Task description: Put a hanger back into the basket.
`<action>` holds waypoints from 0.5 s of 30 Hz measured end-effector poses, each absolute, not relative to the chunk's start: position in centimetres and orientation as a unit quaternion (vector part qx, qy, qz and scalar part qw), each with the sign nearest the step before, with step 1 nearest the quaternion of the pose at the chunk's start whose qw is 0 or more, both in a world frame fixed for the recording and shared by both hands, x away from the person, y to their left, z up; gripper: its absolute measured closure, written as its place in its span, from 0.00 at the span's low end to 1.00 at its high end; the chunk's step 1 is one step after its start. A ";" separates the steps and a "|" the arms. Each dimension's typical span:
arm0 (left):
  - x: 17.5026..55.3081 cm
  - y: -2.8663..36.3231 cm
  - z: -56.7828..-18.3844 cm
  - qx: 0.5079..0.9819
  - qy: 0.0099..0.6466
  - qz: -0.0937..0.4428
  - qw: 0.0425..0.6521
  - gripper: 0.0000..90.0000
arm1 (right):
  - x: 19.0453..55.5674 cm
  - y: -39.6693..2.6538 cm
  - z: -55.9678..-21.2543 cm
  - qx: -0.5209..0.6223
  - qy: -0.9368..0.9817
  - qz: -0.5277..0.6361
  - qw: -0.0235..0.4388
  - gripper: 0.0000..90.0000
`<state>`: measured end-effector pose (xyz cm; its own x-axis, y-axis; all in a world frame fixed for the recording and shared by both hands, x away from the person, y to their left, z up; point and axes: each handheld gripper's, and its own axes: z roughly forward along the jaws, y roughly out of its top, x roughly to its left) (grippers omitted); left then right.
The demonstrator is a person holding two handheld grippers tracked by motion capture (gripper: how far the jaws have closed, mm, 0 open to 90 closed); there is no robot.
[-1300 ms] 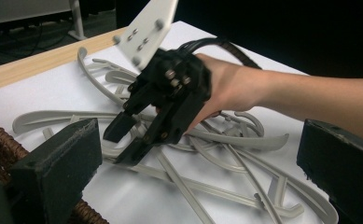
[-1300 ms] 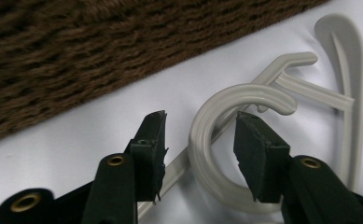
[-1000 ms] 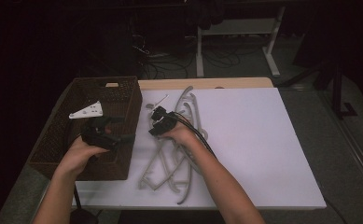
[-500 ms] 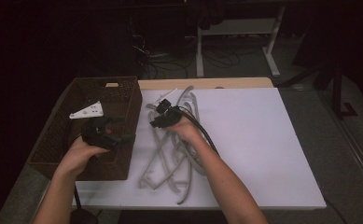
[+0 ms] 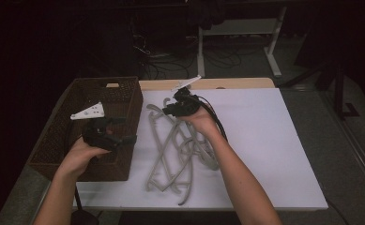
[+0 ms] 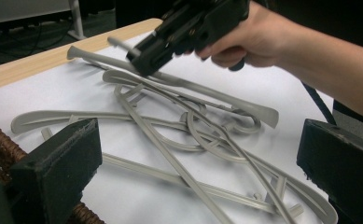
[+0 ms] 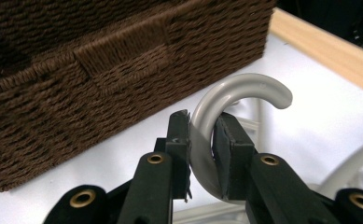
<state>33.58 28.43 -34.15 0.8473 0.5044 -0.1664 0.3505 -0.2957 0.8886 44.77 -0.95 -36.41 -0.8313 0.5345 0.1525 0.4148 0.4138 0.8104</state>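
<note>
One hanger (image 7: 212,140) hook sits pinched in your right gripper (image 7: 202,140) fingers; left gripper (image 6: 188,163) gapes idle. Next, lift it free of the pile (image 5: 180,154) toward the basket (image 5: 63,140).

The right gripper (image 5: 167,108) lifts off the heap and shifts toward the table's far edge. Its jaws have just been closing and now pinch the hook (image 7: 226,116) of a grey hanger (image 5: 157,125), the curve arching above the fingertips. That hanger's hook end rises with them.
</note>
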 end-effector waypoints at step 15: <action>33.6 28.1 -34.4 0.804 0.266 0.070 0.527 0.00 | 43.9 -7.3 -33.6 0.324 0.800 0.493 0.108 0.87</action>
<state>33.60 28.06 -34.37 0.8488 0.5013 -0.1679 0.3544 -0.3039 0.8844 43.93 -7.27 -33.61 -0.7665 0.6251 0.1473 0.4131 0.3044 0.8583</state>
